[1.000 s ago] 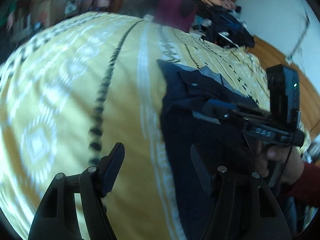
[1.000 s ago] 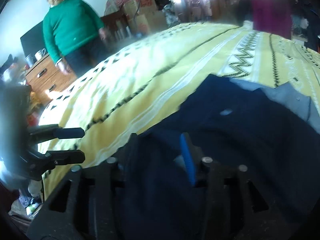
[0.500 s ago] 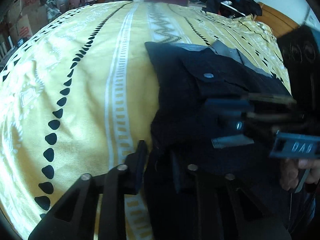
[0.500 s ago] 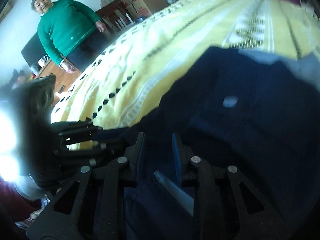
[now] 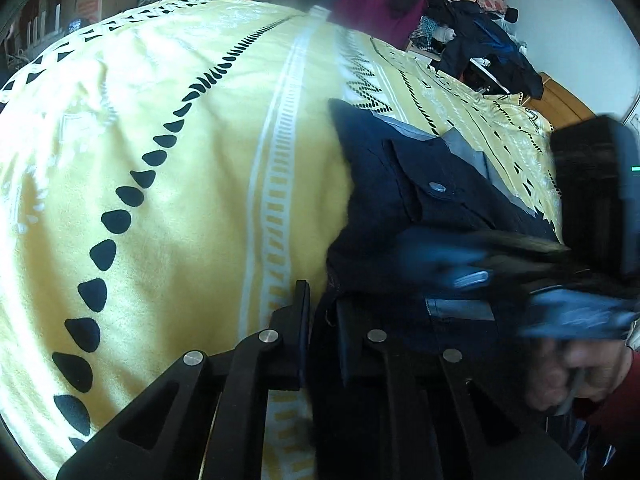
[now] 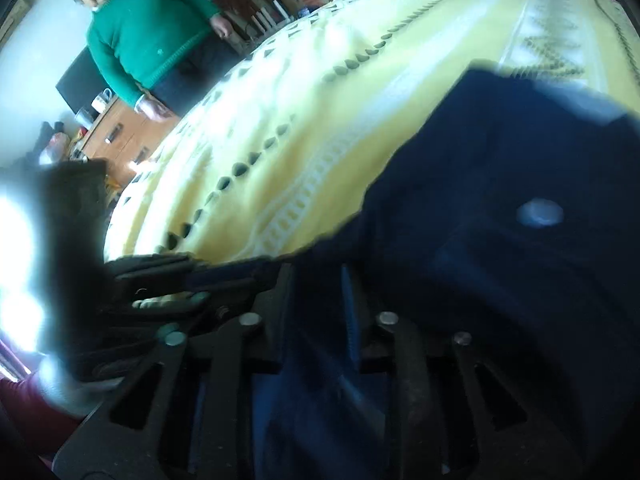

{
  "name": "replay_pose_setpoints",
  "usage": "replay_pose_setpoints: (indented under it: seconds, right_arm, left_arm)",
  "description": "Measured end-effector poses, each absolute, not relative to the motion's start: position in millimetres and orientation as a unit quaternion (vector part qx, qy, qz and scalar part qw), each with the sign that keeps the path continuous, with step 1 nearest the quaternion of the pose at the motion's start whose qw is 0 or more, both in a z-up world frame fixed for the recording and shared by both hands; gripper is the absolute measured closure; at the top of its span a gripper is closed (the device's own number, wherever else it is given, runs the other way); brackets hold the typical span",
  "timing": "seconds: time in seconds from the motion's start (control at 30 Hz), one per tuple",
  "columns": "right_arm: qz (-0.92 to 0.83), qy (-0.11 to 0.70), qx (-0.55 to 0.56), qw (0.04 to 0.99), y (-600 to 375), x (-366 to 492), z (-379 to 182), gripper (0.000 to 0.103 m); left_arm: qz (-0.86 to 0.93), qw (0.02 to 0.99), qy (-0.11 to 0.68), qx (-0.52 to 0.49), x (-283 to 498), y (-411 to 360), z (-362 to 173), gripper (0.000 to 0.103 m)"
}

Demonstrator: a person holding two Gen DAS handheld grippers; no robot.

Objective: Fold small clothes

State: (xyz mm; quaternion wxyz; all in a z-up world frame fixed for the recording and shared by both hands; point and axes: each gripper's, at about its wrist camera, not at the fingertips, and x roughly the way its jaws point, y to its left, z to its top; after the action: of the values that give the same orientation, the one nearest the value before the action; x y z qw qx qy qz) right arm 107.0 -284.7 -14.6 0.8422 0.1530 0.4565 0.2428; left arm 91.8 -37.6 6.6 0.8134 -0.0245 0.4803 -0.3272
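Dark navy garment with a grey lining and a silver snap button [image 5: 404, 200] lay spread on the yellow bedspread with black teardrop marks and white bands [image 5: 180, 160], filling the right half of the left wrist frame and most of the right side of the right wrist frame [image 6: 500, 200]. Snap button [image 5: 437, 188] sat on a flap right of centre in the left view; showed up blurred at right in the other one [image 6: 540, 213].

Left black two-finger gripper [image 5: 322, 332] at bottom centre, fingers drawn close with the garment's near edge pinched between them — clamped on the navy cloth. Same gripper seen from the side at lower left of the right wrist frame [image 6: 200, 276], tips meeting the hem.

Right black gripper with a blue pad [image 6: 316, 300] at bottom centre of its own view, also squeezed onto a fold of the navy fabric — cloth bunched up between the fingers. In the left view, blurred at middle right [image 5: 460, 272], over the garment, with a hand [image 5: 580, 372] and a dark red sleeve [image 5: 616, 404] at the lower right edge.

Upper left of the right wrist frame: a person in a green sweater [image 6: 148, 32] standing beside the bed, next to a wooden drawer unit [image 6: 124, 136]. Pile of dark clothes [image 5: 480, 48] at the upper right of the left view, past the bed.
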Motion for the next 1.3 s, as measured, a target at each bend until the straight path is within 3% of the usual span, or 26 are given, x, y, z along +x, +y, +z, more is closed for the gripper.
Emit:
replay_pose_setpoints:
  seconds: [0.13,0.37,0.5,0.67,0.73,0.87,0.97,1.07,1.3]
  right_arm:
    - [0.255,0.451,0.153,0.842,-265,125,-21,0.090]
    - [0.231,0.392,0.147,0.878,-293,83,27,0.088]
    - [0.240,0.454,0.097,0.853,-274,80,-4,0.088]
    - [0.240,0.452,0.078,0.856,-258,99,-10,0.089]
    - [0.244,0.456,0.073,0.853,-259,92,0,0.087]
    - [0.233,0.421,0.103,0.871,-285,82,24,0.087]
    - [0.212,0.467,0.113,0.851,-289,103,-6,0.087]
    - [0.207,0.460,0.115,0.856,-279,118,-12,0.089]
    - [0.214,0.413,0.108,0.879,-277,82,26,0.079]
  left_arm:
    - [-0.316,0.809,0.493,-0.051,89,-22,2,0.087]
    - [-0.316,0.812,0.485,-0.076,73,9,15,0.086]
    - [-0.307,0.818,0.481,-0.076,64,25,21,0.086]
    - [-0.305,0.822,0.476,-0.075,63,26,27,0.086]
    - [-0.308,0.823,0.470,-0.077,62,26,31,0.079]
    - [-0.312,0.826,0.463,-0.083,61,32,41,0.077]
    - [-0.311,0.826,0.463,-0.083,58,39,44,0.076]
    - [-0.308,0.821,0.475,-0.080,55,40,39,0.076]
    - [-0.337,0.812,0.472,-0.066,37,34,46,0.076]
